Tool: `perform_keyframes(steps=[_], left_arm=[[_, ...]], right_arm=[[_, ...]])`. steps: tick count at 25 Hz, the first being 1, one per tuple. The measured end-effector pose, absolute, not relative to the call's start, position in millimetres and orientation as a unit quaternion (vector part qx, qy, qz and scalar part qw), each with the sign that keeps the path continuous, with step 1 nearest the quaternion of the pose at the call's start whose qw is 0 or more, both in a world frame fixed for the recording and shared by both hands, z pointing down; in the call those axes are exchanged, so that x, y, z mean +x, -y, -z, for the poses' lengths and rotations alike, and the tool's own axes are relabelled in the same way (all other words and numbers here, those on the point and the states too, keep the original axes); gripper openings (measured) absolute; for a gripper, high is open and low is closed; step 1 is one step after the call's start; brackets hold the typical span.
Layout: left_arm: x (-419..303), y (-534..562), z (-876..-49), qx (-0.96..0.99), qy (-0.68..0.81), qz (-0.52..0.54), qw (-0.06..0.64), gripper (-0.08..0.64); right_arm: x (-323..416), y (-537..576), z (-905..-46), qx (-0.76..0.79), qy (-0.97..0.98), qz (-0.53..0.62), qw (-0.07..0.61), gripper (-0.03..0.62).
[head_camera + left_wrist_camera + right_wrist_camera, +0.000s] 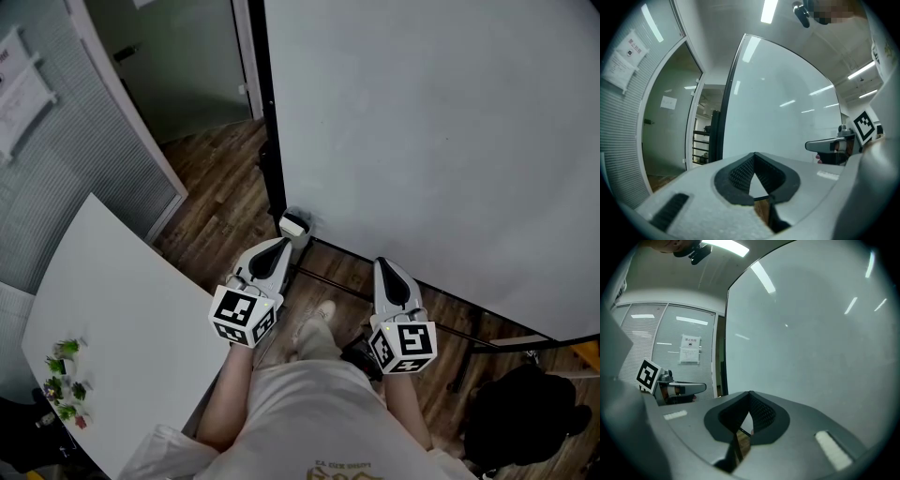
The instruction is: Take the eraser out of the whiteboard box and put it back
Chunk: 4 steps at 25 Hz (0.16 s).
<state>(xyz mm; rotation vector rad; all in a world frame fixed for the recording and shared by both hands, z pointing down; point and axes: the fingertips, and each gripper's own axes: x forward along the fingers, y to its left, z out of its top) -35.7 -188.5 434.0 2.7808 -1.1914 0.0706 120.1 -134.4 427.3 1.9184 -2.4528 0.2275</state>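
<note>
A large whiteboard [441, 141] on a black frame stands in front of me. A small white box [293, 226] hangs at its lower left corner; I cannot see an eraser in it. My left gripper [280, 245] points at the board just below that box, jaws shut and empty. My right gripper [383, 266] is held level further right, also shut with nothing in it. In the left gripper view the shut jaws [754, 155] face the board and the right gripper [829, 145] shows beside them. The right gripper view shows its closed jaws [750, 393] and the left gripper [684, 389].
A white table [122, 319] stands at my left with small plants [64, 375] near its edge. A black bag [525, 412] lies on the wooden floor at the right. Left of the board are a doorway [701, 136] and a wall with blinds [84, 159].
</note>
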Motion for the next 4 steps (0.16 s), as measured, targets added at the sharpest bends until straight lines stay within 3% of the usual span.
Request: perform_keyframes(steps=[4], left_arm=[[-39.8, 190.6, -436.9, 0.915, 0.398, -0.025, 0.060, 0.003]], right_arm=[[118.2, 135.4, -428.6, 0.614, 0.786, -0.074, 0.010, 0.012]])
